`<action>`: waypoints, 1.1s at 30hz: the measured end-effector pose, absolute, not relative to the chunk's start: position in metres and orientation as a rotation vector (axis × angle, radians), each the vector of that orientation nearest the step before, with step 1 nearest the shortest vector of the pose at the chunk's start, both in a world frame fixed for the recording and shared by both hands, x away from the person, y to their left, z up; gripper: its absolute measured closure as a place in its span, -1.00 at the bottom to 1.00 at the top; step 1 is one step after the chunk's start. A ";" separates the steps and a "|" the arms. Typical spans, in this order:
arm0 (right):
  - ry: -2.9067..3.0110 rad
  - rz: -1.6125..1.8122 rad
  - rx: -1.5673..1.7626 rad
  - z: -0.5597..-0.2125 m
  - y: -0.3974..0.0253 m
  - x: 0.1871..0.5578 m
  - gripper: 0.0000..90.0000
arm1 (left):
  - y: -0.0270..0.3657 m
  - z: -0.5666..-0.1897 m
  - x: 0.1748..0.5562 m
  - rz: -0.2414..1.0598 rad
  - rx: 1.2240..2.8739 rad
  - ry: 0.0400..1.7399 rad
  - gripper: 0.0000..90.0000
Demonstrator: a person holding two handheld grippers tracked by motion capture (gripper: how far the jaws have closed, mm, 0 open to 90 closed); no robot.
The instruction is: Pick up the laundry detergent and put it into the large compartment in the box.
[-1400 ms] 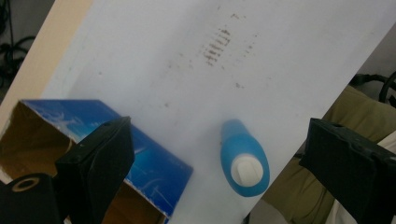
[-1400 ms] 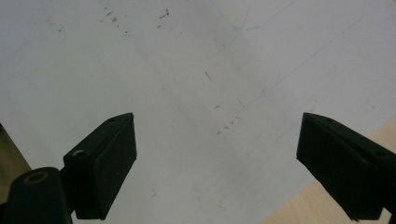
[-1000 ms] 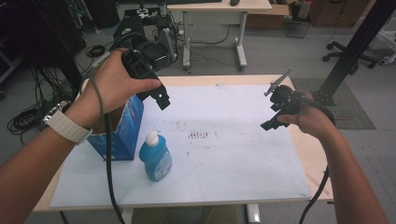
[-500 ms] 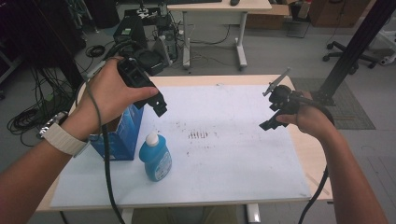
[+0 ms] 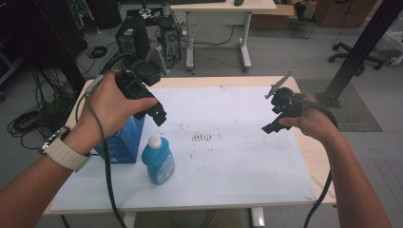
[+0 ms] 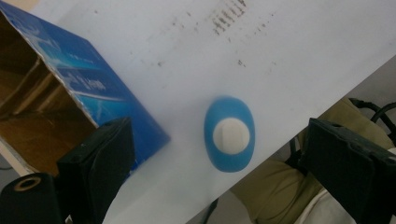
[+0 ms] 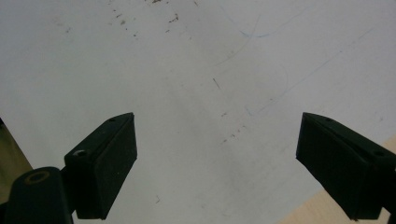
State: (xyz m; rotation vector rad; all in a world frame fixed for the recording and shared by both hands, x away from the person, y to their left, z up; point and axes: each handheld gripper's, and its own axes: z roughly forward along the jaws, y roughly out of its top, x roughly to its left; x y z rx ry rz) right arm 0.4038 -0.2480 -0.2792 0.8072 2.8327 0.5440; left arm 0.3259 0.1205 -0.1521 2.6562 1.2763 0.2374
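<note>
Hovering above the blue dish-soap bottle [image 5: 158, 161], the left hand-held gripper [image 5: 159, 115] has its jaws spread wide with nothing between them; in the left gripper view the bottle's white cap [image 6: 231, 135] sits between the two black jaws, a little nearer the right one. The bottle stands upright on the white surface [image 5: 237, 161], at about 7 o'clock from the surface's middle, just beside the open blue carton [image 5: 122, 142] that lies at its 10 o'clock.

To take the bottle cleanly, I judge the gripper should centre over the cap, come straight down and close on the narrow neck or upper shoulders. Seen from above, the body is an oval running from about 11 to 5 o'clock in the left gripper view, so the jaws should close across its shorter width. Keep the left jaw clear of the carton's edge, which is close.

The bottle's long axis is vertical, cap pointing up towards the camera.

The right hand-held gripper [image 5: 272, 124] hangs over bare surface at 3 o'clock, wide open and empty.
</note>
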 end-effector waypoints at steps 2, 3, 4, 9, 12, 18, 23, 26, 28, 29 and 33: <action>2.833 0.544 0.802 -0.280 -0.247 0.405 -0.72 | 0.121 -0.156 0.325 0.242 2.656 1.303 -0.77; 2.835 0.545 0.803 -0.280 -0.247 0.405 -0.72 | 0.122 -0.158 0.325 0.240 2.652 1.313 -0.77; 2.837 0.545 0.802 -0.280 -0.246 0.405 -0.72 | 0.122 -0.158 0.325 0.240 2.652 1.313 -0.77; 2.839 0.549 0.794 -0.281 -0.246 0.405 -0.72 | 0.123 -0.164 0.324 0.210 2.645 1.349 -0.77; 2.840 0.551 0.792 -0.281 -0.246 0.405 -0.72 | 0.123 -0.166 0.324 0.203 2.643 1.358 -0.77; 2.837 0.557 0.799 -0.281 -0.247 0.406 -0.72 | 0.123 -0.170 0.322 0.199 2.635 1.384 -0.77; 2.838 0.553 0.793 -0.281 -0.247 0.406 -0.72 | 0.122 -0.177 0.321 0.189 2.637 1.406 -0.77; 2.839 0.550 0.795 -0.281 -0.247 0.406 -0.72 | 0.121 -0.179 0.321 0.176 2.634 1.407 -0.77; 2.839 0.551 0.794 -0.281 -0.247 0.406 -0.72 | 0.121 -0.181 0.320 0.174 2.630 1.410 -0.77; 2.841 0.551 0.793 -0.281 -0.247 0.406 -0.72 | 0.121 -0.182 0.320 0.169 2.629 1.410 -0.77; 2.847 0.556 0.795 -0.283 -0.245 0.407 -0.72 | 0.121 -0.189 0.321 0.156 2.630 1.422 -0.77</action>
